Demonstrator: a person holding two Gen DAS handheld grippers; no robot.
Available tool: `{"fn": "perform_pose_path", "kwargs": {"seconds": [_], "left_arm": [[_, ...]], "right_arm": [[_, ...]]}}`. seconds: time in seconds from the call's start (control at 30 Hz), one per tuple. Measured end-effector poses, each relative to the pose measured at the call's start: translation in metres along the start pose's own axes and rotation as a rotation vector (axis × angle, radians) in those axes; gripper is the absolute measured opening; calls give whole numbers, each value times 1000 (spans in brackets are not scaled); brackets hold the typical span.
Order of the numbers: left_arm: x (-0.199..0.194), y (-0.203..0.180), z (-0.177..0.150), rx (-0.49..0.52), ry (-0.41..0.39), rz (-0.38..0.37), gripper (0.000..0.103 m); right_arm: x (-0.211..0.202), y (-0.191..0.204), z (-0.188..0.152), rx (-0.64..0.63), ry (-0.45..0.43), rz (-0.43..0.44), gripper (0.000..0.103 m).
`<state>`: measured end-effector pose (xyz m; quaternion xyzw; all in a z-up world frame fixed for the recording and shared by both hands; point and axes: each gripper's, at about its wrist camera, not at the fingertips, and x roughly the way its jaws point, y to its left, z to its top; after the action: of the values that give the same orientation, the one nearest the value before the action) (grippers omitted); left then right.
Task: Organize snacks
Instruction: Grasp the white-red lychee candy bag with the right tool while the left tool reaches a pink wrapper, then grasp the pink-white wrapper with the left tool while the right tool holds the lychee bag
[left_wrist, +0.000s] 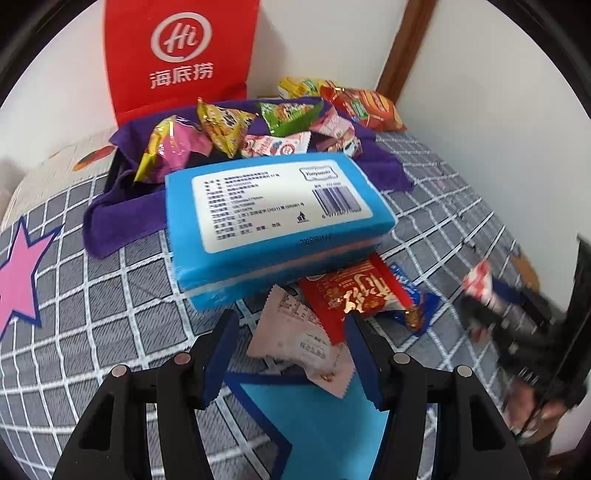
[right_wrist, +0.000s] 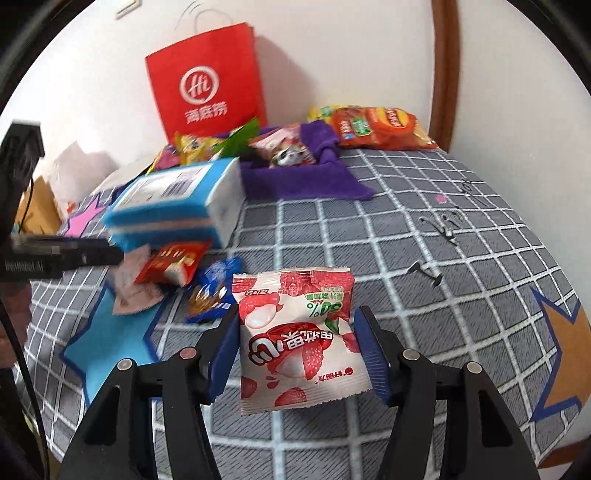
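The lychee candy packet (right_wrist: 295, 339) sits between my right gripper (right_wrist: 295, 350) pads, held by its side edges, long axis running away from me. The purple-lined box (right_wrist: 303, 177) of snacks lies ahead and slightly left, beyond the blue tissue pack (right_wrist: 173, 206); my right hand is nearer it. My left gripper (left_wrist: 291, 354) hangs half-open over the pink wrapper (left_wrist: 299, 339), pressing nothing.

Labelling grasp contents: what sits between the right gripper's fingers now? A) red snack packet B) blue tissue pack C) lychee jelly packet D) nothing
C: in the right wrist view the lychee jelly packet sits between the right gripper fingers, above the checked bedsheet.
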<state>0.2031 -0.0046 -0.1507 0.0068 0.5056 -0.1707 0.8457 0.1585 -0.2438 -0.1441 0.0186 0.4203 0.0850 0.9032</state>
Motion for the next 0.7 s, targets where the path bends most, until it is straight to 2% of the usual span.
{"fn": "perform_pose_path", "kwargs": {"seconds": [0.07, 0.13, 0.4, 0.53, 0.7], "left_arm": [[7, 0, 0, 14, 6, 16, 57], [13, 2, 1, 16, 19, 0, 57], [15, -2, -15, 48, 60, -132, 54], [16, -10, -24, 94, 76, -121, 54], [18, -20, -23, 124, 75, -66, 59]], "right_arm": [[5, -4, 5, 17, -3, -2, 61], [10, -9, 8, 40, -5, 9, 61], [28, -19, 7, 108, 15, 63, 61], [29, -19, 5, 102, 26, 73, 61], [27, -15, 4, 80, 22, 76, 61]]}}
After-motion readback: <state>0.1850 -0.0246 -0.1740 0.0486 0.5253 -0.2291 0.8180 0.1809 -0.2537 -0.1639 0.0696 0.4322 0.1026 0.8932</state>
